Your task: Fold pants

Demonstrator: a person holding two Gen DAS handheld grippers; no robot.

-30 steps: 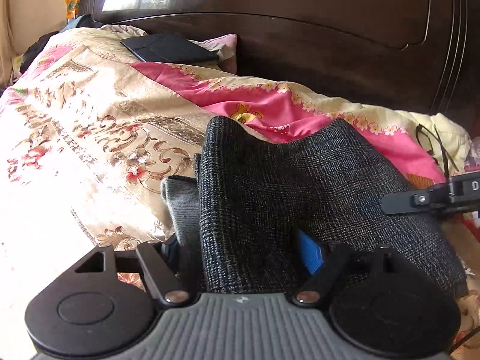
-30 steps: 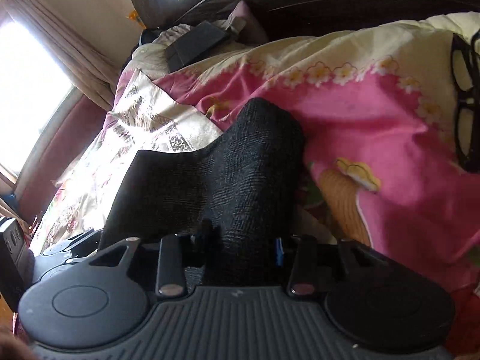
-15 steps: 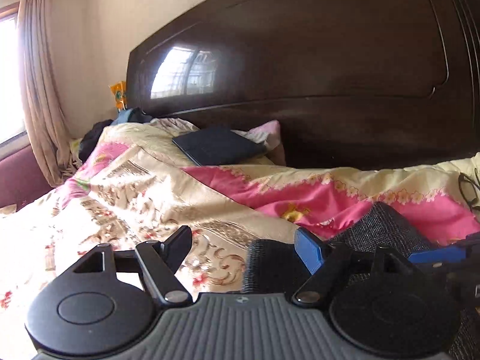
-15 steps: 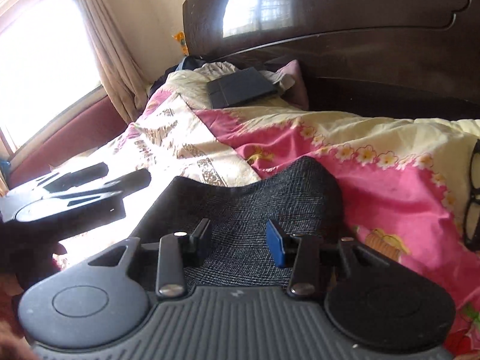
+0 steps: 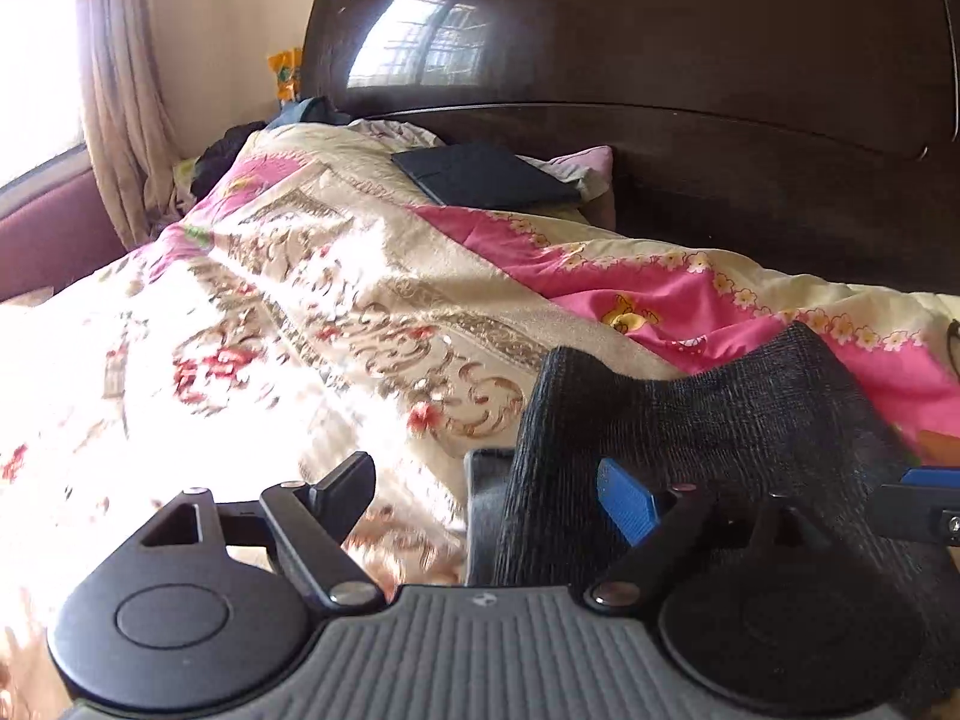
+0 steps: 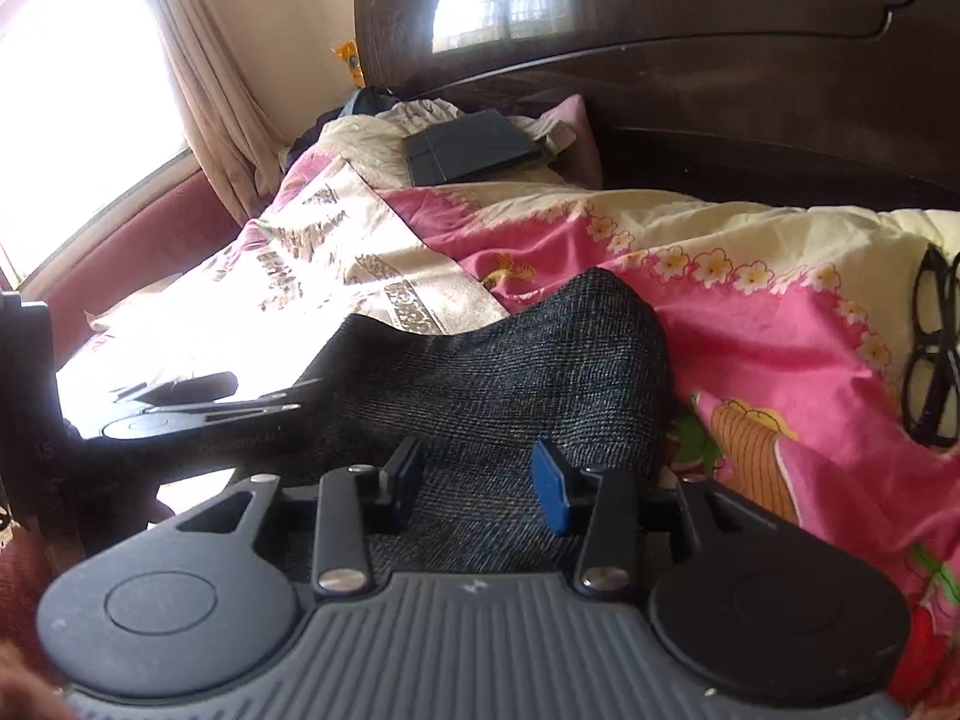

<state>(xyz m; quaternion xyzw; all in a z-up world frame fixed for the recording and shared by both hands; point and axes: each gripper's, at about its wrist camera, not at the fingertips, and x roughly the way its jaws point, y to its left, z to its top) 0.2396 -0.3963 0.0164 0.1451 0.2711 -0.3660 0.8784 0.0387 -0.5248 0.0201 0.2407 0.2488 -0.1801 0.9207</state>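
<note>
Nearest, left gripper [image 5: 486, 495]: black body, jaws standing wide and having just been opening further; its pads press on nothing, though the edge of the pants runs up between them, closer to the blue-faced finger [image 5: 624, 501] than to the black one. Right gripper [image 6: 477, 483]: jaws parted to a middling gap, hovering over the dark cloth, which fills the space below and beyond them; neither pad is seen pinching it. Pants [image 6: 510, 360]: dark grey, fine woven check, folded into a thick bundle lying on the bedspread, with its far end humped in two rounded peaks; in the left wrist view a paler grey layer [image 5: 486, 480] shows at the bundle's left edge. Bedspread [image 5: 336, 300]: cream with a gold and red floral scroll, sunlit and washed out at the left. Pink quilt [image 6: 750, 348]: flower-bordered, with cartoon prints, lying just right of and behind the pants. Spectacles [image 6: 936, 360]: black frame, resting on the quilt at the far right, well apart from the pants. Dark flat case [image 6: 474, 147]: on the pillows near the head of the bed. Headboard [image 5: 690, 78]: dark polished wood, reflecting a window. Curtain [image 6: 204, 78]: beige, at the bright window on the left.
</note>
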